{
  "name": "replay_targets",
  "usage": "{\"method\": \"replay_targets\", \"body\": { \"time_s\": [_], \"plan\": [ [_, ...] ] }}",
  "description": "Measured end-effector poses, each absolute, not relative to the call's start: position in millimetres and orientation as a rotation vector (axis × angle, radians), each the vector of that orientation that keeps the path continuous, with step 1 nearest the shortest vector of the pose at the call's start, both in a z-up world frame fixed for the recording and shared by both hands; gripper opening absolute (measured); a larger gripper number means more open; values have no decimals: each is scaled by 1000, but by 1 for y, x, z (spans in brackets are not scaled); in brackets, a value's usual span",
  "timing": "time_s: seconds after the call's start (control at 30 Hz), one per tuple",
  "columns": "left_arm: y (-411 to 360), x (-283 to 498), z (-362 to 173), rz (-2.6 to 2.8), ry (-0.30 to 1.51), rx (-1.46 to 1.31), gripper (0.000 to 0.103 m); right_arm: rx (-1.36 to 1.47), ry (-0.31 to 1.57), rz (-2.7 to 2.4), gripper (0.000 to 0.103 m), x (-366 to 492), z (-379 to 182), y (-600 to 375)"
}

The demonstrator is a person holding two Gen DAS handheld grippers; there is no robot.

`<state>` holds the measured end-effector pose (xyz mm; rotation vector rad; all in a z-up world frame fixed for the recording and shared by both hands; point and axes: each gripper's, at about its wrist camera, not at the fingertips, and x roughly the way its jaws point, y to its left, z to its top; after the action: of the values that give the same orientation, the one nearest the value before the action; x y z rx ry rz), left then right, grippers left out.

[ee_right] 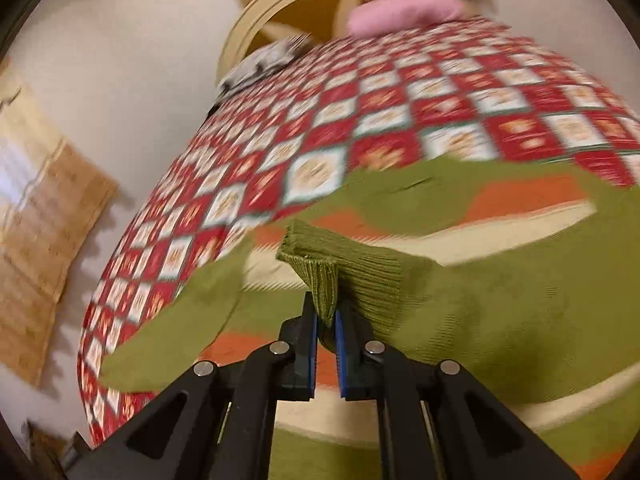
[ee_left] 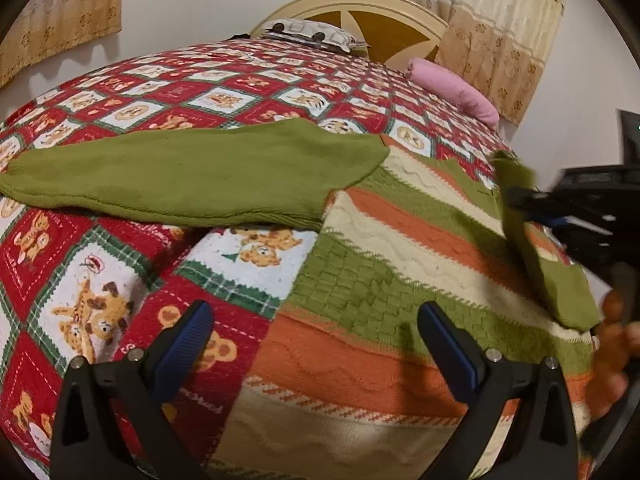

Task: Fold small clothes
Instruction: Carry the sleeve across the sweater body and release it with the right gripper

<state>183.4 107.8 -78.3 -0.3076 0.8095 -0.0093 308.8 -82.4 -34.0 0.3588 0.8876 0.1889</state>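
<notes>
the main risk, as i judge it, is that the ribbed green cuff slips out of the right tongs while the sleeve is carried across, since only a small pinch of knit sits between the blue pads; the right wrist view is streaked with blur, which suggests a fast sweep, and that could tug the cuff free or drag the whole garment out of square. a second risk is the sleeve landing twisted or bunched instead of flat over the body. the small striped knit sweater in green, orange and cream lies spread on the red patchwork bed quilt with cartoon animal squares, near the bed's foot edge. its other plain green sleeve stretches flat toward the bed's left edge. the right tongs are pressed together, clamped on the cuff of the lifted sleeve. the left tongs stand wide apart, holding nothing, hovering over the hem of the sweater where it meets the quilt; whether they touch the cloth i cannot tell. a pink pillow lies near the cream wooden headboard.
</notes>
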Motion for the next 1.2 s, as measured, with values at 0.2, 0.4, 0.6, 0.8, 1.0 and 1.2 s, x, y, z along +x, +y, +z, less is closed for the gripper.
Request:
{"method": "replay_targets", "body": {
  "time_s": [0.2,0.4,0.6,0.8,1.0,1.2],
  "plan": [
    [116,182,-79,-9,794,-358,103,336,955,286,7,329,-65,-38],
    [114,182,-79,-6,796,-347,103,356,1000,423,11,339,-80,-23],
    [113,183,-80,-3,802,-338,103,547,962,593,32,323,-65,-51],
    [112,185,-81,1,811,-325,103,250,825,203,32,277,-30,-127],
    [107,187,-81,17,829,-287,103,168,849,-81,32,251,-49,-207],
    [96,190,-79,21,881,-182,103,212,879,-20,32,216,-56,-223]
  ]
}}
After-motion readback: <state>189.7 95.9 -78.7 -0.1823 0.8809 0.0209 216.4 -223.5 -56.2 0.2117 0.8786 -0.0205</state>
